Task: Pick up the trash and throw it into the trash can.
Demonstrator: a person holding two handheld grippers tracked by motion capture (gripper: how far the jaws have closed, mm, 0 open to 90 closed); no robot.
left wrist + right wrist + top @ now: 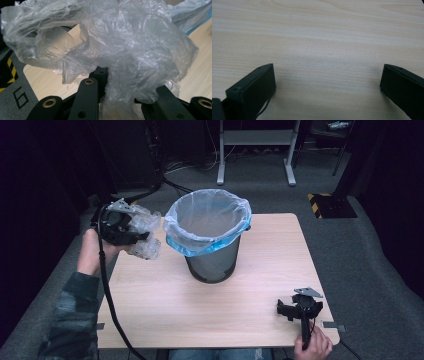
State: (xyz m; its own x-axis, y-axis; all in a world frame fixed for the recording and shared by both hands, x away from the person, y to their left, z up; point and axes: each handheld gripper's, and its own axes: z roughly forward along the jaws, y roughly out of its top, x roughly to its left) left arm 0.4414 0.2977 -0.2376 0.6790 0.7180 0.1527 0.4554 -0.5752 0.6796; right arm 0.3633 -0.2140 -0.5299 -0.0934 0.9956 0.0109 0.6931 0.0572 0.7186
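Left claw, at the frame's left, clenches a crumpled clear plastic wad beside the lined bin; disposal seems underway; next, carry it over the rim and release; right claw, lower right, rests released on the surface.

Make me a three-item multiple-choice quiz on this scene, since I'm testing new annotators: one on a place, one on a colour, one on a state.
1. Where is the crumpled clear plastic bag?
A. inside the bin
B. in the left gripper, left of the bin
C. flat on the table by the right gripper

2. What colour is the lower edge of the bin liner folded over the black mesh wastebasket?
A. blue
B. red
C. yellow

3. How do the right gripper's jaws stand?
A. shut on a bag
B. shut on nothing
C. wide apart over bare table

Answers: 1 B, the plastic bunches between its jaws. 2 A, a blue band rims the liner. 3 C, wood shows between them.
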